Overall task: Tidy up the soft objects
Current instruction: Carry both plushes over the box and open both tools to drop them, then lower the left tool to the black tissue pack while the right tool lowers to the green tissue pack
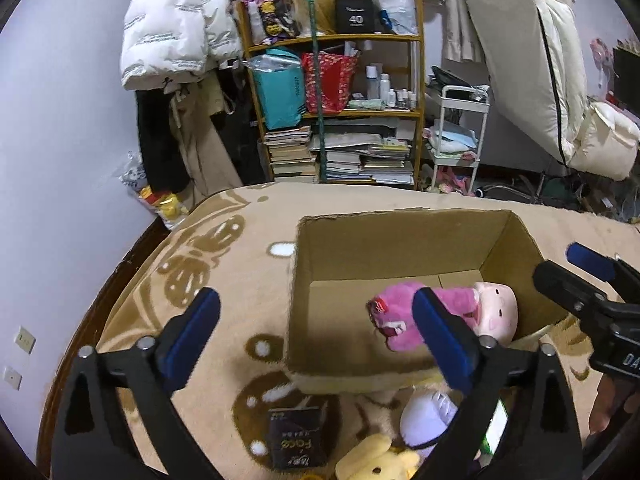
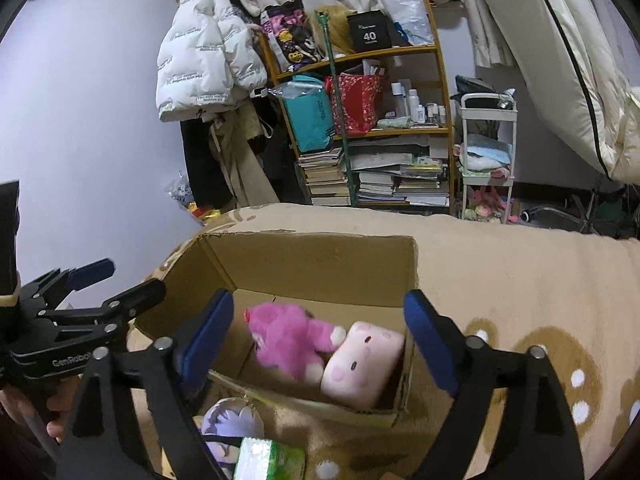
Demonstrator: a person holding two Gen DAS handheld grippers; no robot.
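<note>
An open cardboard box point(image 1: 320, 272) point(image 2: 224, 256) sits on a tan patterned blanket. Inside lie a pink plush toy point(image 1: 404, 316) point(image 2: 288, 340) and a pale pink plush block with a face point(image 1: 498, 312) point(image 2: 360, 364). In front of the box lie a lilac plush point(image 1: 426, 416) point(image 2: 228, 420) and a yellow plush point(image 1: 372, 464). My left gripper point(image 1: 316, 340) is open and empty above the box's near left corner. My right gripper point(image 2: 320, 344) is open and empty above the box; it also shows in the left wrist view point(image 1: 568, 268).
A dark packet point(image 1: 298, 436) and a green packet point(image 2: 268, 460) lie on the blanket point(image 2: 520, 280) near the plush toys. Behind the bed stand a cluttered shelf point(image 1: 336, 100), a white cart point(image 1: 456, 140), hanging coats and a leaning mattress point(image 1: 532, 60).
</note>
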